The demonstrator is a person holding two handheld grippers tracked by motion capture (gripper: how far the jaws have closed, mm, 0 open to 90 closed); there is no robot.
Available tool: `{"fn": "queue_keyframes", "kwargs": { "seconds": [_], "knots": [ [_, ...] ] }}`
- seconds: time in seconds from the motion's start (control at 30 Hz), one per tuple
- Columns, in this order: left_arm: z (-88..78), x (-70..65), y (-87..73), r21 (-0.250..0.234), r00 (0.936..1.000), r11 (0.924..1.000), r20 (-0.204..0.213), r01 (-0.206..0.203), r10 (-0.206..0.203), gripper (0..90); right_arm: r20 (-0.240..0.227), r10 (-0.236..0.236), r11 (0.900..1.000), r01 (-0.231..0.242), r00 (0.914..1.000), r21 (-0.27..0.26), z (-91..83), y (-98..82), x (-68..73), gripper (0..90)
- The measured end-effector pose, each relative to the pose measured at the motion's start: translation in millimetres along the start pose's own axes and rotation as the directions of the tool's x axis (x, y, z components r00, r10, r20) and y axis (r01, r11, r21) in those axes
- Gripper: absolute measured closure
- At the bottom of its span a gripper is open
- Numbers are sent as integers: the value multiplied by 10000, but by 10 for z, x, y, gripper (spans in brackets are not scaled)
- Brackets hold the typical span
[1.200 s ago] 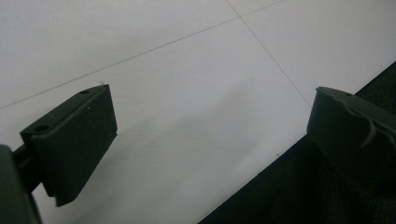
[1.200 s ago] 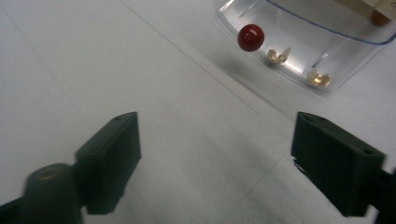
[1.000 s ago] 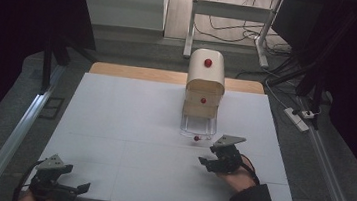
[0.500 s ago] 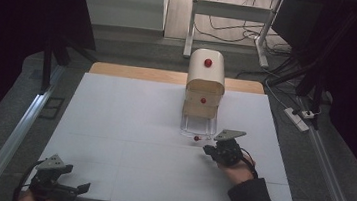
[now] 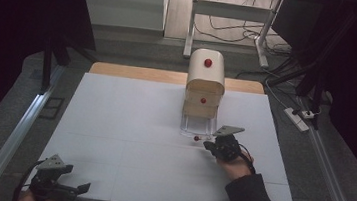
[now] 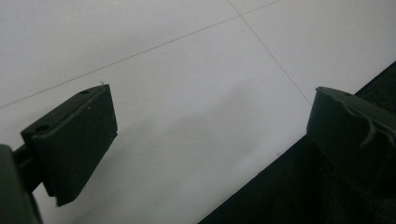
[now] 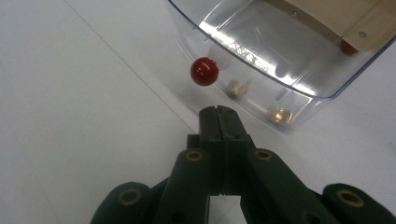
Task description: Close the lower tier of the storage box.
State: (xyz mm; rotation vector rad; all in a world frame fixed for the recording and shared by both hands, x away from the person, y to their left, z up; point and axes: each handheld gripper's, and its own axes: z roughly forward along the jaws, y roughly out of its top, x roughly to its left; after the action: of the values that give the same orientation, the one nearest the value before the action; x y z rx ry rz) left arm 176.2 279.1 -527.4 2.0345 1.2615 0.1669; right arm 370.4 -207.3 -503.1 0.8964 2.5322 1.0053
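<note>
A small rounded wooden cabinet (image 5: 205,78) with red knobs stands at the back middle of the white table (image 5: 128,125). Its clear bottom drawer (image 5: 196,125) (image 7: 261,51) is pulled out toward me, and a red knob (image 5: 196,138) (image 7: 204,71) sits on the drawer's front. My right gripper (image 5: 207,144) (image 7: 218,109) is shut with nothing between its jaws, its tip just short of that knob and not touching it. My left gripper (image 5: 76,189) (image 6: 210,116) hovers open and empty at the table's near left corner.
The table's front edge (image 6: 280,154) runs right under the left gripper. A wooden strip (image 5: 139,73) borders the table's back. A power strip (image 5: 298,118) and cables lie on the floor to the right. Small items lie inside the clear drawer.
The right gripper has crept forward toward the drawer's red knob and its jaws have come together. The left gripper has stayed put.
</note>
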Motion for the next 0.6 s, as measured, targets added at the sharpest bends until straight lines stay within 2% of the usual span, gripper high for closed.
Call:
{"fn": "queue_keyframes", "kwargs": {
  "seconds": [0.6],
  "knots": [
    [2,2,1,13,10000,10000,-4,20,-20,20,260,181,9998,-178,9995,-109,68,59,-92,893]
  ]
}}
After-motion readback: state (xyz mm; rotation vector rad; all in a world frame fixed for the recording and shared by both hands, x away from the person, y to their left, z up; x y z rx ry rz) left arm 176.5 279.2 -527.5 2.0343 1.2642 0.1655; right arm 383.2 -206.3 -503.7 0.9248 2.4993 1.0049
